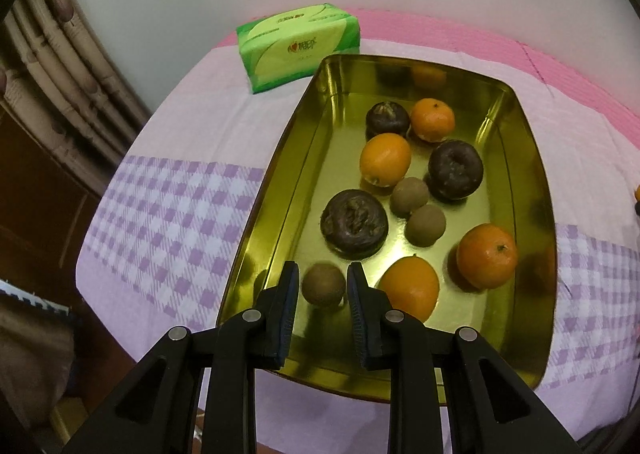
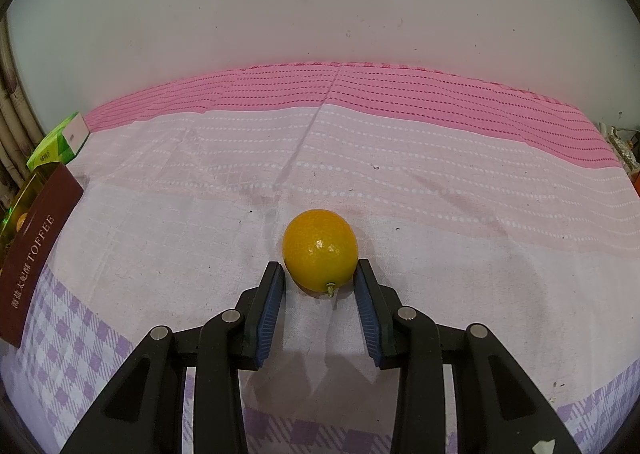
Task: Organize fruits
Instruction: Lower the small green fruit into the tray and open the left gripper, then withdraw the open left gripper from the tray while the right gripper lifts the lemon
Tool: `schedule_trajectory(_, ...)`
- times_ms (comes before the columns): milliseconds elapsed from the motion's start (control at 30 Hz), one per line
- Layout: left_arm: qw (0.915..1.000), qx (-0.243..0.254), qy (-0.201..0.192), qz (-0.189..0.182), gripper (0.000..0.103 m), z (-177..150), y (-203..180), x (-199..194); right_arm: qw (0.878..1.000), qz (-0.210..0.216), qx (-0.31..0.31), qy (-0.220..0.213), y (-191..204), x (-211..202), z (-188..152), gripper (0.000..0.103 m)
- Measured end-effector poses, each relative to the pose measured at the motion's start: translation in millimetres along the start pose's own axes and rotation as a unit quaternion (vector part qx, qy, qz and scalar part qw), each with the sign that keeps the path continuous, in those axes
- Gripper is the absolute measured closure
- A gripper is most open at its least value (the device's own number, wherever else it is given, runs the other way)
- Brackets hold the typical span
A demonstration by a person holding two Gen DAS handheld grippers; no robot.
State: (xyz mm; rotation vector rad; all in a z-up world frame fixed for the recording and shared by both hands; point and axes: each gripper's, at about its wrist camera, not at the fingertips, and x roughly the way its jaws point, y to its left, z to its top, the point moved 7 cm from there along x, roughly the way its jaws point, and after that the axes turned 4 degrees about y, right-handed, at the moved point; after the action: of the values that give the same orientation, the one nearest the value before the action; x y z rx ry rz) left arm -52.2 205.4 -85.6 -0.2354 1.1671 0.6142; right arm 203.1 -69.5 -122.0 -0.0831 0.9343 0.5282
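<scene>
A gold tin tray [image 1: 280, 189] lies on the cloth and holds several fruits: oranges [image 1: 487, 256], dark purple round fruits [image 1: 354, 222] and small brown ones [image 1: 425, 225]. My left gripper [image 1: 323, 274] hangs over the tray's near end, shut on a small brown fruit [image 1: 323, 285] whose sides meet both pads. In the right wrist view a yellow-orange citrus fruit [image 2: 320, 250] with a short stem rests on the cloth. My right gripper [image 2: 320, 268] is shut on it, the fingertips pressing its two sides.
A green tissue pack [image 1: 298, 43] lies behind the tray's far left corner. The tray's dark red outer wall [image 2: 38, 254], printed TOFFEE, stands at the left of the right wrist view. A white wall backs the pink-and-lilac checked cloth [image 2: 440, 181].
</scene>
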Motion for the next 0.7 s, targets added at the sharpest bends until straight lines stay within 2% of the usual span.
schedule_trajectory(433, 0.9999, 0.004, -0.015, 0.003, 0.076, -1, -6, -15, 1.000, -0.003, -0.002, 0.000, -1, -1, 0, 0.069)
schedule_trajectory(533, 0.9998, 0.002, -0.019, 0.005, 0.066, -5, -9, -23, 1.000, -0.007, -0.005, 0.001, 1, -1, 0, 0.069)
schedule_trajectory(600, 0.9997, 0.001, -0.022, 0.005, 0.054, -8, -10, -29, 1.000, -0.007, -0.005, 0.001, 2, -1, 1, 0.069)
schedule_trajectory(700, 0.9995, 0.003, -0.031, 0.008, 0.046, -13, -12, -38, 1.000, -0.012, -0.009, 0.002, 4, -1, 1, 0.069)
